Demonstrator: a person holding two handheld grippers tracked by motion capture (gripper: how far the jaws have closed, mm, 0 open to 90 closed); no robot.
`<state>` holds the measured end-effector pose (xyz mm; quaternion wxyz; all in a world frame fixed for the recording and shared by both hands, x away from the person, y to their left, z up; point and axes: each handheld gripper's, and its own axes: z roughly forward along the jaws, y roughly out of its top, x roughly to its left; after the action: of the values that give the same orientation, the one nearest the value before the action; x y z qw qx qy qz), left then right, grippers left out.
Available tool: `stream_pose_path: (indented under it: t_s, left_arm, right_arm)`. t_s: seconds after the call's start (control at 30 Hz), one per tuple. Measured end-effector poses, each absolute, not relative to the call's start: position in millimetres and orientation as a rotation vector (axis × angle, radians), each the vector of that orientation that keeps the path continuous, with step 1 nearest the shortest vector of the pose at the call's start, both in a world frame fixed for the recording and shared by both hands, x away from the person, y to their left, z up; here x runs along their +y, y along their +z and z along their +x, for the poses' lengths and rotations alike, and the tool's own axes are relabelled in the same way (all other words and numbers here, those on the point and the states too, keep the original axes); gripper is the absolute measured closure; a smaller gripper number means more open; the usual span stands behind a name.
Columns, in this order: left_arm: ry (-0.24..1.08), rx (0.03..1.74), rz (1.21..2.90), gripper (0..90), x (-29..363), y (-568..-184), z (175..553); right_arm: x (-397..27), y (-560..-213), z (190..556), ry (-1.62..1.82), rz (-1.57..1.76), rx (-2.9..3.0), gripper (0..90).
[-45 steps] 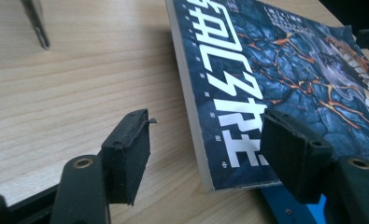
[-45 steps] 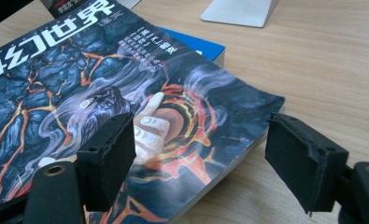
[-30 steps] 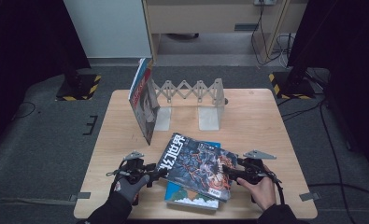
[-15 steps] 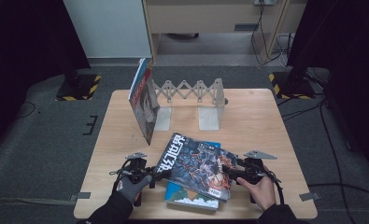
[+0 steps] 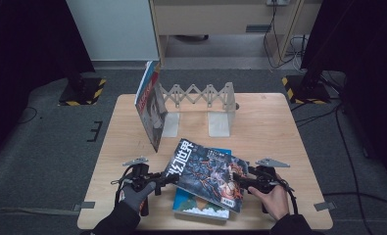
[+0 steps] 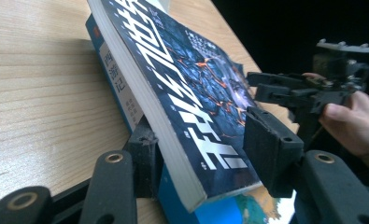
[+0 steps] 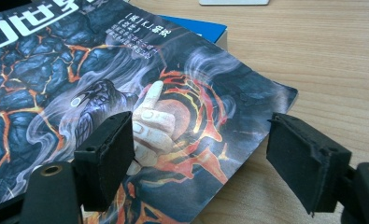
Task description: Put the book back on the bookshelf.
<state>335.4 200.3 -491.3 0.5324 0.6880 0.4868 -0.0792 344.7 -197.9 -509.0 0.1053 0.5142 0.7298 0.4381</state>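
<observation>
A dark book with a cracked-lava cover [image 5: 205, 174] lies tilted on a blue book [image 5: 196, 206] near the table's front edge. My left gripper [image 5: 165, 177] reaches in from the left. Its jaws have just been closing around the book's spine edge [image 6: 173, 154]. One pad sits under the book, the other stands just off the cover, so the gripper is open. My right gripper [image 5: 240, 180] is open at the book's right edge. One of its pads [image 7: 105, 149] hovers over the cover [image 7: 79, 70], the other stands beyond the corner above the wood. The right gripper [image 6: 273, 88] also shows in the left gripper view.
A third book [image 5: 151, 105] stands upright at the left end of an expanding rack [image 5: 201, 93] with metal bookends [image 5: 219, 125] at the table's back. The wooden table [image 5: 269, 127] is bare to the right. Dark floor and cables surround it.
The left gripper's jaws have narrowed around the dark book's spine edge and edged slightly right. The right gripper and both books stay where they were.
</observation>
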Motion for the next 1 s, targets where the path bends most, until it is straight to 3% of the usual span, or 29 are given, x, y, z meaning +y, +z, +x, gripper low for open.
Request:
stream_pose_path:
  t_s: [0.57, 0.77, 1.0]
  left_arm:
    - [-0.276, 1.174, 1.661, 53.9, 195, -487, 360]
    - [-0.308, 1.183, 1.648, 65.3, 196, -486, 359]
    - [-0.302, 1.163, 1.638, 72.5, 194, -475, 354]
  right_arm:
    - [-198, -508, 345, 1.284, 1.493, 2.168, 24.6]
    - [-199, -509, 345, 1.290, 1.488, 2.174, 25.9]
    - [-201, -510, 346, 1.303, 1.515, 2.164, 25.0]
